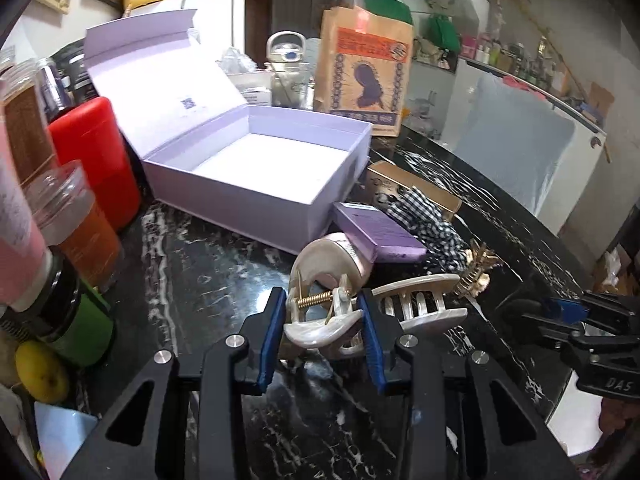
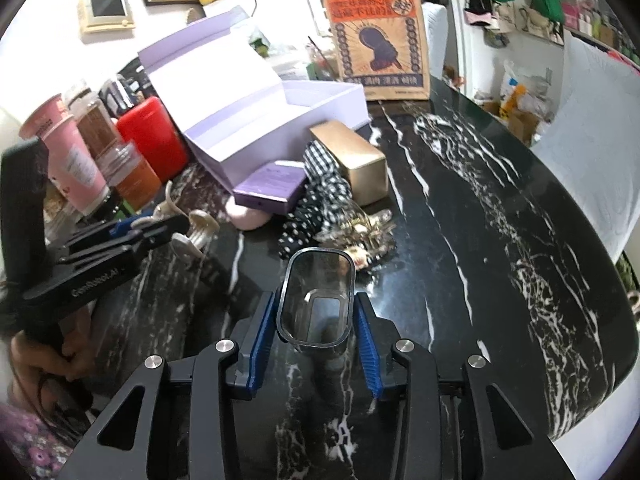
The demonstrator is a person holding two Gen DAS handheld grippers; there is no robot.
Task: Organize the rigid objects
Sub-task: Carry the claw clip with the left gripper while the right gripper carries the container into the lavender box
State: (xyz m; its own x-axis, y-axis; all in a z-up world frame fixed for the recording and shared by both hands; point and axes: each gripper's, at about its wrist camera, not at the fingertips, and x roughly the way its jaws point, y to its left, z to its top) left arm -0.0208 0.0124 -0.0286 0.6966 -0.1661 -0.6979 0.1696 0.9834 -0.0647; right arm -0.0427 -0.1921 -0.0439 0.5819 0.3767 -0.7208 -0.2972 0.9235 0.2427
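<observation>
My left gripper [image 1: 322, 320] is shut on a pearly white hair claw clip [image 1: 320, 320], held just above the black marble table [image 1: 208, 280]. A second pearly claw clip [image 1: 420, 304] lies right behind it. My right gripper [image 2: 316, 320] is shut on a clear rectangular container [image 2: 316, 300], open end facing the camera. The open lilac box [image 1: 256, 168] with its lid raised stands beyond, empty; it also shows in the right wrist view [image 2: 256, 120]. A small purple box [image 1: 378, 232], a pink round case [image 1: 344, 256], a gold box [image 2: 352, 160] and a gold clip [image 1: 476, 272] lie near it.
A checked black-and-white fabric piece [image 2: 316, 196] lies among the items. A red canister [image 1: 96, 152], jars [image 1: 76, 220] and a pink cup [image 2: 72, 152] line the left side. A brown paper bag [image 1: 366, 72] stands behind. The table edge [image 2: 600, 360] curves on the right.
</observation>
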